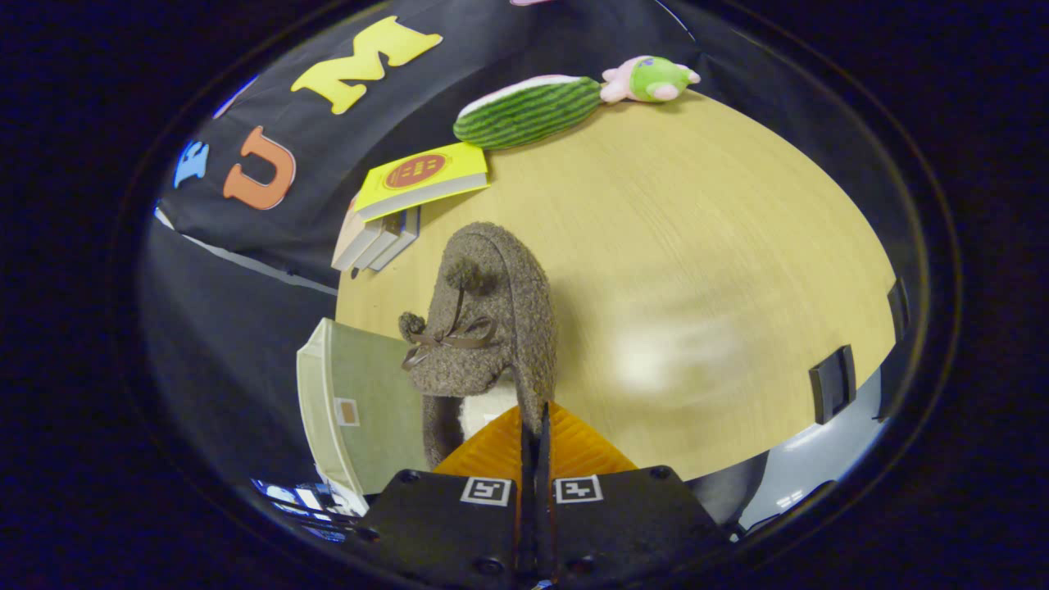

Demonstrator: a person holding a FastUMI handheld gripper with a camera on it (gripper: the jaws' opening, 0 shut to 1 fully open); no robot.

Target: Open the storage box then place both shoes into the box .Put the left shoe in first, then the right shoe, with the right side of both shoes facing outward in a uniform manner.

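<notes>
A brown fuzzy shoe (483, 328) with a ribbon bow and pompoms hangs above the wooden table (697, 246), toe pointing away from me. My gripper (534, 430) is shut on the shoe's heel rim, fingers pressed together on the fuzzy edge. The pale green storage box (361, 401) stands just left of the shoe and below it, at the table's edge. Its lid state is hard to tell from here.
A stack of books (401, 205) with a yellow one on top lies beyond the shoe. A watermelon-patterned plush (529, 111) and a green and pink plush toy (651, 79) lie at the table's far edge. Dark clamps (832, 383) grip the right edge.
</notes>
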